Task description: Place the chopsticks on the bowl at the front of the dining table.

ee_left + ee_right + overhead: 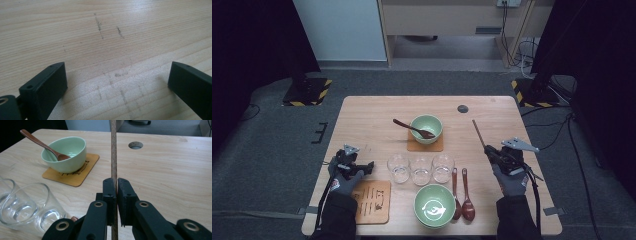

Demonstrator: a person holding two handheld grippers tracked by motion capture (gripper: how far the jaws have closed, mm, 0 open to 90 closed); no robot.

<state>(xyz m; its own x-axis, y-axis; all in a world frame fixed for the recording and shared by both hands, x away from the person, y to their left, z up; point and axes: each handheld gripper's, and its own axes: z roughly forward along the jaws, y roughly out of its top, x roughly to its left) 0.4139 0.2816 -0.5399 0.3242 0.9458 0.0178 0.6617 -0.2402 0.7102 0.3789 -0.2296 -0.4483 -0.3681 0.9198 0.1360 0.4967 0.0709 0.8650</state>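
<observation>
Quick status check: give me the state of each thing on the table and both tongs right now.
Left tongs: open, empty, over bare table.
Right tongs: shut on a wooden chopstick.
Far green bowl: upright on a coaster, wooden spoon resting in it.
Near green bowl: upright, no coaster under it.
Three glasses: upright, empty, in a row.
Two spoons: lying flat beside the near bowl.
Second coaster: bare.

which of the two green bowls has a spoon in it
The far bowl, sitting on the coaster, holds a wooden spoon. The near bowl holds none; two spoons lie beside it.
</observation>
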